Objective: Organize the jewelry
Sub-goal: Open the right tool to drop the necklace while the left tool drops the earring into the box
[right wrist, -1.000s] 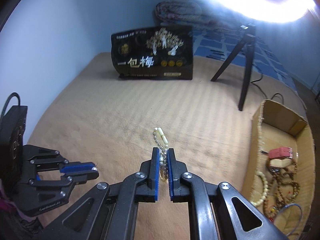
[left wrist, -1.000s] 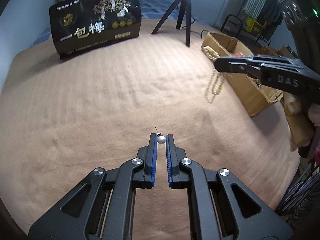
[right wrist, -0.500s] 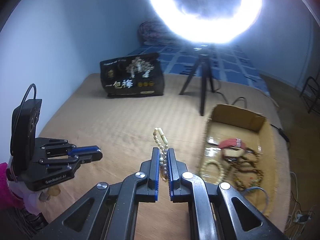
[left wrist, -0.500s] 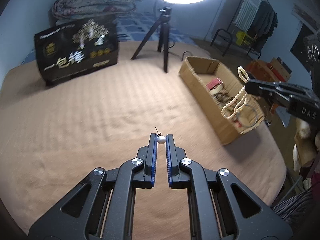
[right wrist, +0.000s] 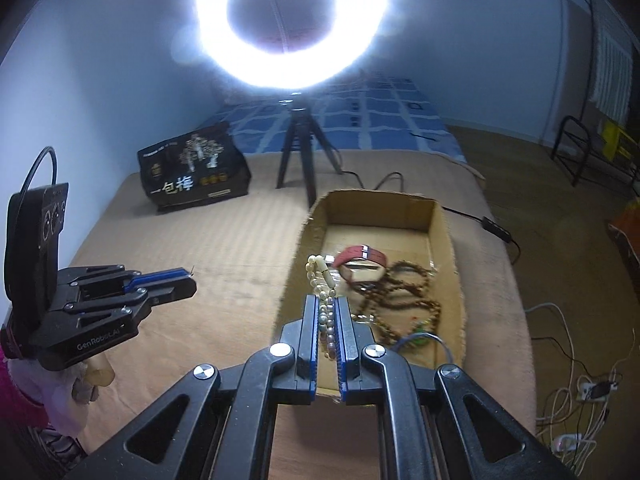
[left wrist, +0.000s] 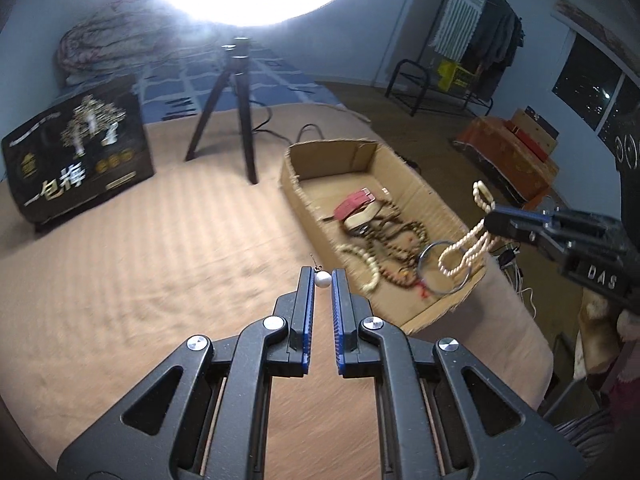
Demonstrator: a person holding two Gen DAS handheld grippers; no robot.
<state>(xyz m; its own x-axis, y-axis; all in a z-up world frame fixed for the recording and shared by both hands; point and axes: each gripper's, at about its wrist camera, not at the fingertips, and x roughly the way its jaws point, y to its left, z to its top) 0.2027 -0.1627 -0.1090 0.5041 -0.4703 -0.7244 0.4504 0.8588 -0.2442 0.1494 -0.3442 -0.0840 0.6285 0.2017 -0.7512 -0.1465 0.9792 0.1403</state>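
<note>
My left gripper [left wrist: 322, 276] is shut on a small pearl earring [left wrist: 322, 279], its thin hook sticking up past the tips, held above the tan bedcover just left of a cardboard box [left wrist: 412, 178]. My right gripper [right wrist: 328, 306] is shut on a cream bead necklace [right wrist: 320, 276], whose loops hang over the box's near end [left wrist: 466, 248]. The box [right wrist: 444, 240] holds a red watch [right wrist: 362, 258], dark bead strings [right wrist: 404, 300] and a metal bangle [left wrist: 442, 268]. From the right wrist view the left gripper [right wrist: 188, 276] hangs at the left, away from the box.
A ring light on a black tripod [left wrist: 236, 108] stands behind the box, its glare filling the top of both views. A black printed bag [left wrist: 80, 152] leans at the back left. Cables [right wrist: 572, 380] lie on the floor past the bed's right edge.
Both grippers have travelled to the right toward the box, each keeping its grip. The box has come from the right edge to the middle of both views, and the necklace now hangs over it.
</note>
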